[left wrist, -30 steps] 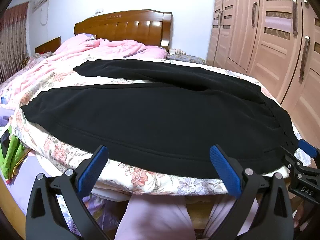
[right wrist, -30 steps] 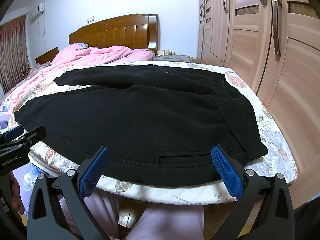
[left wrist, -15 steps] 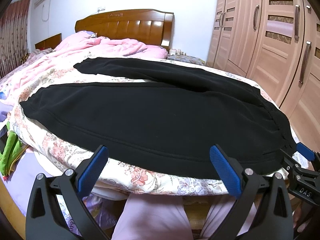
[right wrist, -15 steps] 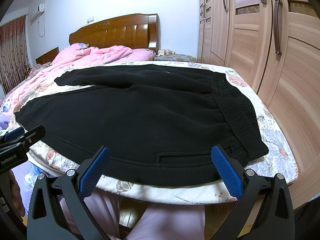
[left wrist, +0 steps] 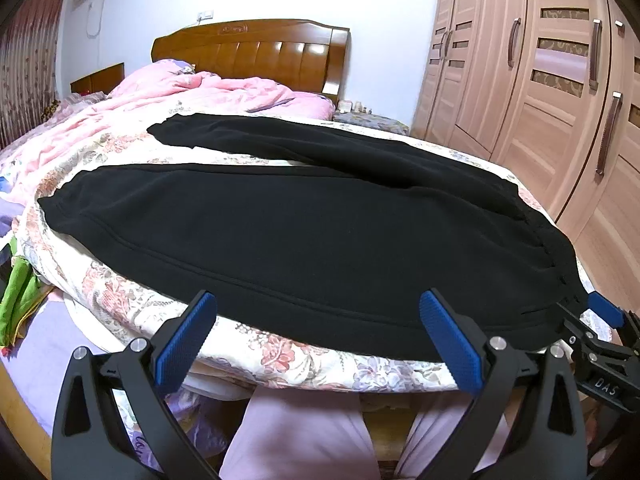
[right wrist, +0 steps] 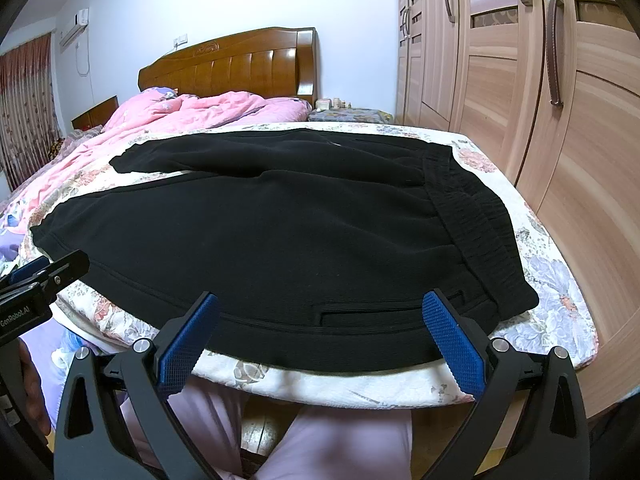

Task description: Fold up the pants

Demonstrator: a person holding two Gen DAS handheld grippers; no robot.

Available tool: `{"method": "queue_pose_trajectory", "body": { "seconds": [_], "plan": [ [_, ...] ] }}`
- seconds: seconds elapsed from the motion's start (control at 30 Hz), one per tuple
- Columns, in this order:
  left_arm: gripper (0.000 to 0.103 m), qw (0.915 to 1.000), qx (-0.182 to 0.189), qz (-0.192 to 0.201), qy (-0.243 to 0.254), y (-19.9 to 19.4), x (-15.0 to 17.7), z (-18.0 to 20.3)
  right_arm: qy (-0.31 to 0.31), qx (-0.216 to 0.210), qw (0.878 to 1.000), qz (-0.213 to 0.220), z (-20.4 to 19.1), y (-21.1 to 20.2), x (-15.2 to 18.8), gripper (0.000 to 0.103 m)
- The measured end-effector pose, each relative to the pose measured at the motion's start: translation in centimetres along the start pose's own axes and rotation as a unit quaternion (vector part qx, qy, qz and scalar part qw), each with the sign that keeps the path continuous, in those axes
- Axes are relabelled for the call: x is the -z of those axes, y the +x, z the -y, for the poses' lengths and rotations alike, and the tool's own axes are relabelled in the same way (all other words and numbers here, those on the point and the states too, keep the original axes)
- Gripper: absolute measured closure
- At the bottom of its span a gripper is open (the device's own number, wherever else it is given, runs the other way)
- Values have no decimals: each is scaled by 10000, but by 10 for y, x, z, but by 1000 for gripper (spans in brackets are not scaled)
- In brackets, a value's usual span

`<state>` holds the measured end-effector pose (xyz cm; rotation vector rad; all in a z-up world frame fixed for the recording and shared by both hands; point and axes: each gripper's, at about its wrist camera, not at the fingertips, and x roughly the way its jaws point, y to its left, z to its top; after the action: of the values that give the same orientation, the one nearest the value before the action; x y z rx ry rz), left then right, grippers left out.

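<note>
Black pants (left wrist: 320, 232) lie spread flat across the foot of the bed, legs apart and pointing left, the elastic waistband (right wrist: 476, 216) at the right. My left gripper (left wrist: 318, 332) is open and empty, held just short of the near leg's hem side edge. My right gripper (right wrist: 320, 332) is open and empty, just in front of the near edge of the pants by the pocket slit. Each gripper also shows at the edge of the other's view: the right one (left wrist: 600, 340) and the left one (right wrist: 44, 276).
The bed (left wrist: 120, 296) has a floral sheet, a pink duvet (left wrist: 192, 92) heaped at the far side and a wooden headboard (left wrist: 256, 48). A wooden wardrobe (right wrist: 520, 80) stands close on the right. The person's legs in pale trousers (left wrist: 304, 432) are below.
The left view has shifted slightly left and up; the pants have not moved. Both grippers stay open.
</note>
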<state>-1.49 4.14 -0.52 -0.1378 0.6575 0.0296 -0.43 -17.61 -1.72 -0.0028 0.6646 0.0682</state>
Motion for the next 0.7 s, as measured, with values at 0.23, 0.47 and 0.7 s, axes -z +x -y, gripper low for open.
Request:
{"method": "queue_pose_trajectory", "body": {
  "seconds": [0.23, 0.47, 0.7],
  "plan": [
    [1, 10000, 15, -8, -7, 0, 0, -1, 13, -15, 10000, -10, -3, -1, 1, 5],
    [1, 10000, 24, -65, 2, 3, 3, -1, 17, -26, 10000, -22, -2, 0, 1, 5],
    [2, 9995, 21, -320, 83, 13, 6, 2, -116, -128, 9997, -143, 0, 14, -2, 5]
  ]
}}
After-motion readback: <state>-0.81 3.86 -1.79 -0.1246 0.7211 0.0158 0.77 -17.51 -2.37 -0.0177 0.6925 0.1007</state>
